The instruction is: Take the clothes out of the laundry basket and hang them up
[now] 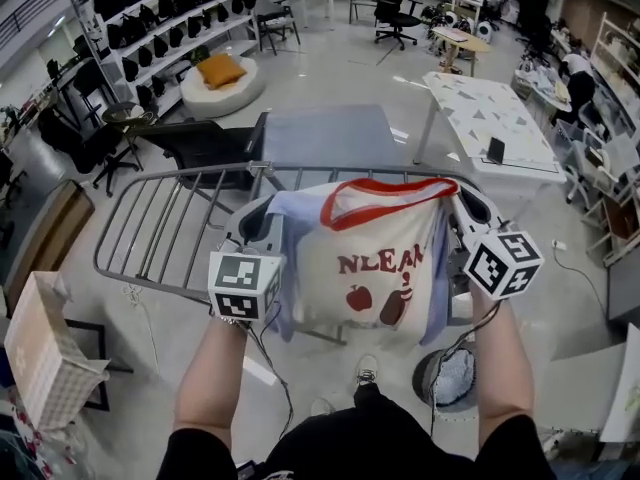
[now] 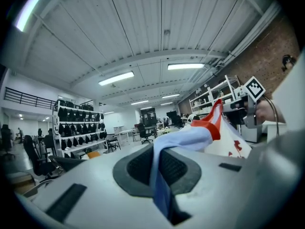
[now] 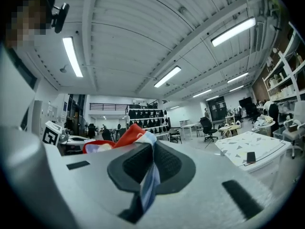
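Observation:
A cream T-shirt with a red collar, pale blue sleeves and red print hangs spread between my two grippers, above the near rail of a grey metal drying rack. My left gripper is shut on the shirt's left shoulder. The right gripper is shut on the right shoulder. In the left gripper view, pale blue cloth runs out of the closed left gripper toward the red collar. Cloth is likewise pinched in the right gripper in the right gripper view. A white woven laundry basket stands on the floor at lower left.
A grey-blue sheet lies beyond the rack. A black chair is at the rack's far left. A white patterned table stands to the right. A round bin sits on the floor by my right arm. Shelves line the far left.

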Demonstrator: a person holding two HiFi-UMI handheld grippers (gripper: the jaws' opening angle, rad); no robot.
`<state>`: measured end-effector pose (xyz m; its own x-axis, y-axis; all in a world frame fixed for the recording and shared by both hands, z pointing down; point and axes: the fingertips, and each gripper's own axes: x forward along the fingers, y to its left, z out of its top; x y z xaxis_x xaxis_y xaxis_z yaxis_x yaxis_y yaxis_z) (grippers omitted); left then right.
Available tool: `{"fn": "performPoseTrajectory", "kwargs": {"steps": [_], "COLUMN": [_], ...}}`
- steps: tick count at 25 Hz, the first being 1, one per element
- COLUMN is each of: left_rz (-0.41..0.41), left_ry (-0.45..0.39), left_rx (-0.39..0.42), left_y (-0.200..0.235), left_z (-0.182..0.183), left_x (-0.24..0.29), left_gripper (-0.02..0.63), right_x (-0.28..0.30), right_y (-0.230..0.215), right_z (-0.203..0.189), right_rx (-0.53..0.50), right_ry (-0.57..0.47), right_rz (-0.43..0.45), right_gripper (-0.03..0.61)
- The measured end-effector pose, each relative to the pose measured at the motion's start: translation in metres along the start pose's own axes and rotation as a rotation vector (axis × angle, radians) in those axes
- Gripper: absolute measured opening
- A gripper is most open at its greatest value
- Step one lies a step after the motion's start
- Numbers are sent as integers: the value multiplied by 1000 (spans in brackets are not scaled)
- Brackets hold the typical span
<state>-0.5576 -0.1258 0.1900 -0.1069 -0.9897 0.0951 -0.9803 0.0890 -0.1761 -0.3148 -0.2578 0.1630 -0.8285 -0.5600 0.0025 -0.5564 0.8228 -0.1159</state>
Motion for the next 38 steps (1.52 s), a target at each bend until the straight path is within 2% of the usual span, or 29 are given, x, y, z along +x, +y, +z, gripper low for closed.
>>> {"fn": "performPoseTrajectory", "kwargs": {"steps": [7, 11, 18, 23, 32, 38], "left_rz": [83, 116, 138, 85, -17, -62], "left_ry": [48, 65, 89, 96, 76, 107], "left_rx": [7, 0, -5, -13, -25, -36], "left_y": [11, 7, 17, 20, 37, 46], "left_z": [-4, -15, -7, -26, -29, -53], "left_x": [78, 85, 129, 148, 188, 220], "left_gripper": [14, 14, 14, 14, 14, 14], "right_x": [78, 86, 125, 134, 152, 175], "right_y": [-59, -69, -101, -108, -113, -122], "right_z": [-9, -20, -20, -31, -37, -57], "right_rx": [29, 34, 57, 49, 18, 8], "right_ry": [39, 50, 72, 80, 89, 124], "right_rz": [85, 118, 125, 79, -27, -77], "right_gripper": [14, 14, 14, 14, 14, 14]}}
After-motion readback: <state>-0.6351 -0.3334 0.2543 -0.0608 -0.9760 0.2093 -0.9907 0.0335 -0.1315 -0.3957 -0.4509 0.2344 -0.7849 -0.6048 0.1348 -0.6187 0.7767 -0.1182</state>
